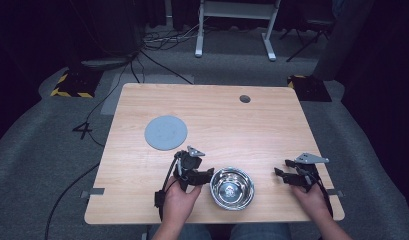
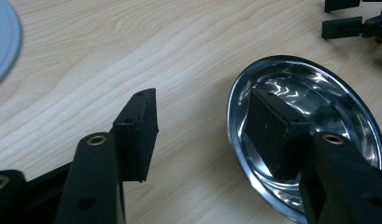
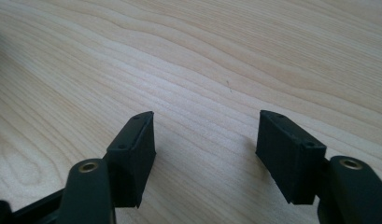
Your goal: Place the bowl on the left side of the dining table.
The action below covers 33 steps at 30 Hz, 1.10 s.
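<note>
— On the pale wood surface [image 1: 272, 125], what are the fingers doing?
— The left gripper [image 2: 202, 128] is spread, apparently straddling the steel bowl's [image 1: 232, 188] rim near the front edge, likely to lift it; the right gripper [image 3: 205, 140] is spread, empty.
— The grey disc [image 1: 165, 132]?
— Toward the left edge.

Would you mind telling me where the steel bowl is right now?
In the high view the steel bowl sits near the table's front edge, between the left gripper and the right gripper, closer to the left.

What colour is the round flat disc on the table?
The disc is plain light grey, best seen in the high view.
</note>
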Tool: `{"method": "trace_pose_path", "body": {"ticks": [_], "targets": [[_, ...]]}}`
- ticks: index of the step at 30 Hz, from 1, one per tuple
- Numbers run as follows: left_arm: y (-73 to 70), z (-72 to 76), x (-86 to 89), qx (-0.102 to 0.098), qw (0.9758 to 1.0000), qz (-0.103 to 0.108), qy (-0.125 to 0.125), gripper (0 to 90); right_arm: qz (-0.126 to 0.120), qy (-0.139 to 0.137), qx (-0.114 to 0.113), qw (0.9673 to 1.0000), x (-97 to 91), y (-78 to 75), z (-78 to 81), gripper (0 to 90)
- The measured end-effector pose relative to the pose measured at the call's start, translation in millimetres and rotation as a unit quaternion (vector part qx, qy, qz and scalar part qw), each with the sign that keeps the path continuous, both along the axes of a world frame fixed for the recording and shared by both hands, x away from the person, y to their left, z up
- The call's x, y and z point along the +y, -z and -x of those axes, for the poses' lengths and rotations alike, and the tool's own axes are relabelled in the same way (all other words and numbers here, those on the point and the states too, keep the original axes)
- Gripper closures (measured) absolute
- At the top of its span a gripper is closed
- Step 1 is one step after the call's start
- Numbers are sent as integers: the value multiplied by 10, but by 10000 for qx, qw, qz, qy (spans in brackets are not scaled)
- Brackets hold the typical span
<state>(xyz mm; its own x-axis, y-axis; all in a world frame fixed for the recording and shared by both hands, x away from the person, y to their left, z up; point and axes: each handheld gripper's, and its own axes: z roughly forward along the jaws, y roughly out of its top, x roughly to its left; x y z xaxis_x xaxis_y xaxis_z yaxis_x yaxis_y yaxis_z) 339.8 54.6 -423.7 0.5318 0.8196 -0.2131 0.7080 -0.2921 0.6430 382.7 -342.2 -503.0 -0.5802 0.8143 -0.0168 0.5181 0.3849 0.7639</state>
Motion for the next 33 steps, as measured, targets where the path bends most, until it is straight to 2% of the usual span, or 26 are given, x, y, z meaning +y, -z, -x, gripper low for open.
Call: {"method": "trace_pose_path", "body": {"ticks": [5,7,8,9,10,11,14,21,23,27,29,33], "targets": [[52,-31,-107,159,9999,43,48,436,0,-1,0,10000,0,0,0,374],[95,-62,-149,313,9995,-48,68,435,0,0,0,10000,0,0,0,374],[119,-77,-165,406,9991,-103,13,434,-1,1,0,10000,0,0,0,374],[180,-117,-191,619,9980,-85,-49,431,1,-1,-1,10000,-1,0,0,374],[180,-117,-191,619,9980,-85,-49,428,1,-1,-1,10000,-1,0,0,374],[215,-132,-204,789,9968,-46,-68,428,0,0,-1,10000,0,0,0,374],[327,-174,-259,1106,9938,78,34,422,-2,0,-1,10000,0,0,0,374],[437,-200,-380,1146,9932,-164,134,445,-1,0,-1,10000,0,0,0,374],[484,-195,-419,1117,9932,-301,135,483,-2,0,0,10000,0,0,0,374],[497,-178,-445,1007,9941,-369,154,548,-3,1,0,10000,0,0,0,374],[493,-174,-459,1030,9938,-384,159,566,-3,1,0,10000,0,0,0,374],[493,-177,-500,1044,9927,-492,352,685,-4,1,0,10000,0,0,0,374]]}}
